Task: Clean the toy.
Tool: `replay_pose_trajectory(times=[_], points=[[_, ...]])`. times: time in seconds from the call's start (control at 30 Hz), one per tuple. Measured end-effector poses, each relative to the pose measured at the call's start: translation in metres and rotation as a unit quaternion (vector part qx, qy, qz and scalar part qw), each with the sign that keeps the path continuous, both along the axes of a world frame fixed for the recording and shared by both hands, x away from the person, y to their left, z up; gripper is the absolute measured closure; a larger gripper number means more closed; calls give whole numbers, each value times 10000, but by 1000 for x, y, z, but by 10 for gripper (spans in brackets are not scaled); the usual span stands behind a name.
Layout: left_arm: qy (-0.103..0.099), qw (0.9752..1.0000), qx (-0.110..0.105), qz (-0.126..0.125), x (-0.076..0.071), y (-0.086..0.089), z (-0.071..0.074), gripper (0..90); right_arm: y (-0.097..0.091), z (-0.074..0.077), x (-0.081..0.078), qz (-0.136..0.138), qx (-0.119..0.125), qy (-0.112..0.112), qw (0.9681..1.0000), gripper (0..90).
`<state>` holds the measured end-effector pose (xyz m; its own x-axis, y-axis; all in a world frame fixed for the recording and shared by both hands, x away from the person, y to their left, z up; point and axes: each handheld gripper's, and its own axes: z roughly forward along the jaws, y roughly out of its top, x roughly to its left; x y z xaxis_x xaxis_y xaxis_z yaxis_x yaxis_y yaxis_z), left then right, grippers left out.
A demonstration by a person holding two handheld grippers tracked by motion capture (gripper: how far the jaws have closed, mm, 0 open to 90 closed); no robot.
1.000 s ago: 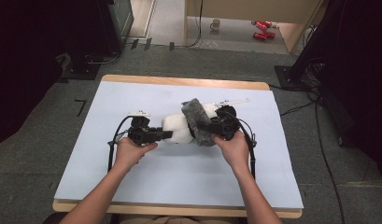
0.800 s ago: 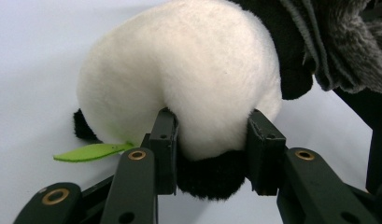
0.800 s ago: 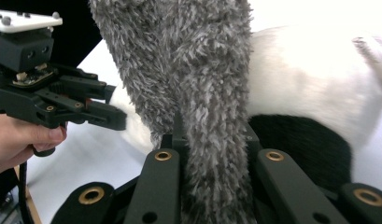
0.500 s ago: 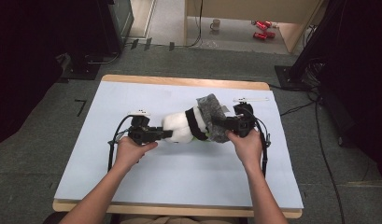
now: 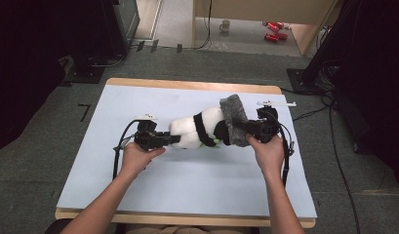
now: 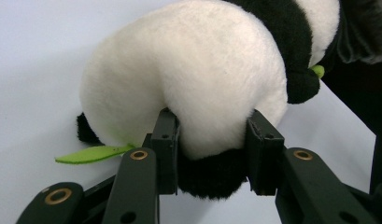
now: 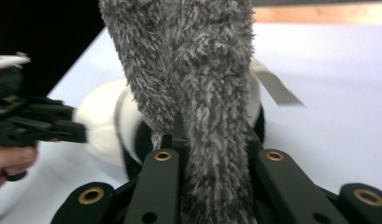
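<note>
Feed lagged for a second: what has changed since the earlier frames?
The right gripper, shut on the grey fuzzy cloth, carried it rightward, off the panda plush toward its head end. The left gripper stayed clamped on the panda's rear; the panda stayed put on the table.

plush panda (image 5: pixel 192 132) on table (image 5: pixel 138 185) | fuzzy cloth (image 5: pixel 232 119) at panda's right

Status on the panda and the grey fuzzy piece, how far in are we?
Done: both grips are set. The left gripper clamps the plush panda's rear end; the right gripper is shut on the grey fuzzy cloth. In hand: the cloth stands at the panda's head end, apparently wrapped over the head. Left: working it fully on or off; which way, one frame can't say.
</note>
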<state>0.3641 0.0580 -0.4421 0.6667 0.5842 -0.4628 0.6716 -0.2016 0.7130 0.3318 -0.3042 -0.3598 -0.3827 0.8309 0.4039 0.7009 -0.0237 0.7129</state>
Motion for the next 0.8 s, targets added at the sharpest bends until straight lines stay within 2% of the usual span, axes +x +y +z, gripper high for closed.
replay_pose_trajectory(times=[0.13,0.27,0.5,0.57,0.67,0.7,0.8], points=[[-52,10000,14,33,-2,-1,1,624,23,10,-4,329,50,-169,9993,774],[-114,9999,21,52,-5,-2,1,624,54,9,-6,721,26,-171,9972,774],[-147,9998,-4,110,-11,-5,3,625,100,-7,-5,1255,-24,-90,9921,772],[-181,9998,29,97,-13,-6,4,624,110,-13,-4,1332,-52,-41,9911,769],[-203,9997,68,76,-18,-9,6,625,121,-25,0,1416,-123,80,9898,765],[-193,9996,167,105,-19,-10,6,627,122,-30,1,1443,-154,141,9893,764],[-152,9996,204,114,-17,-8,2,632,121,-39,6,1540,-247,61,9877,768]])
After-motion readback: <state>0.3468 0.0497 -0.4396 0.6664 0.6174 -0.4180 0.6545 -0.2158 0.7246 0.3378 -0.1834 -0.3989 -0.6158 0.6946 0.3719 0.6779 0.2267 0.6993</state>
